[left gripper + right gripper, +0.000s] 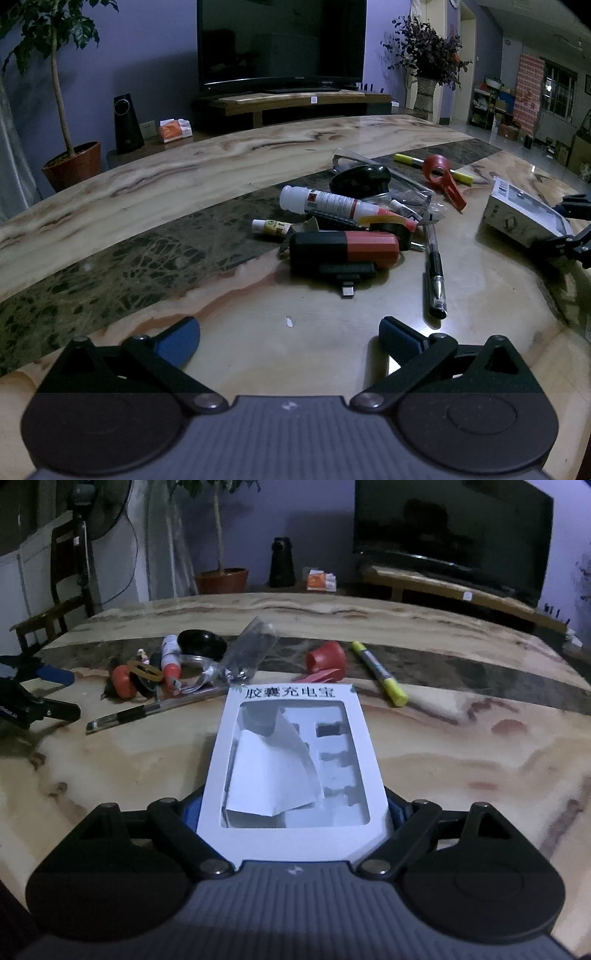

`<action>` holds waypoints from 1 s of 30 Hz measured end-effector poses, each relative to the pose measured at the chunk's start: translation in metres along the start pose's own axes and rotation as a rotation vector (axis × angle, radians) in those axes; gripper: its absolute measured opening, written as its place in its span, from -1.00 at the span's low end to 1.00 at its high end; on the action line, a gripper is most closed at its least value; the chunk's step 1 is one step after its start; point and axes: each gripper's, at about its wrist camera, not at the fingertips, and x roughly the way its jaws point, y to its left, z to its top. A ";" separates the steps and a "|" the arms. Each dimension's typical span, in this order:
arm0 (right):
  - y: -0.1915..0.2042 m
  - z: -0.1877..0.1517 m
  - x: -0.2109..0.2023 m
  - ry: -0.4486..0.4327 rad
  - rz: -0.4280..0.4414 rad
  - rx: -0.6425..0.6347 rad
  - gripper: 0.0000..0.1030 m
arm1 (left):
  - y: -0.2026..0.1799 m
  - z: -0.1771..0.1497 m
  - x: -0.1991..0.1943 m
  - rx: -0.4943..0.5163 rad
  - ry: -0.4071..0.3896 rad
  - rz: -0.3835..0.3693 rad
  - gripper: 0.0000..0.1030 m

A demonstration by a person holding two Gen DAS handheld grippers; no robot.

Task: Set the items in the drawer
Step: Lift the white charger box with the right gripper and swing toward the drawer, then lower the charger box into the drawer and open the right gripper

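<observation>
Right fingers straddle white box, contact unclear | left fingers wide apart, empty | table

Bench was cream marble with a dark green veined band. Box was white; marker yellow, tongs' pads blue.

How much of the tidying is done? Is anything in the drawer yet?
Done: nothing looks put away, and no drawer shows in either view. In hand: the right hand-held gripper grips the white box, which rests on the table. The left hand-held gripper is open and empty. Left: the pen, red-and-black charger, glue bottle, yellow marker and the other small things.
</observation>
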 end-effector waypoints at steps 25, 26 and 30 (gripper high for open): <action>0.085 -0.068 -0.088 0.136 0.897 -0.482 0.70 | 0.000 0.000 0.000 0.000 0.000 0.000 0.99; 0.087 -0.074 -0.085 0.155 0.874 -0.502 0.70 | 0.000 0.000 0.000 0.000 0.000 0.000 0.99; 0.099 -0.104 -0.072 0.244 0.778 -0.579 0.70 | 0.000 0.000 0.000 0.000 0.000 0.000 0.99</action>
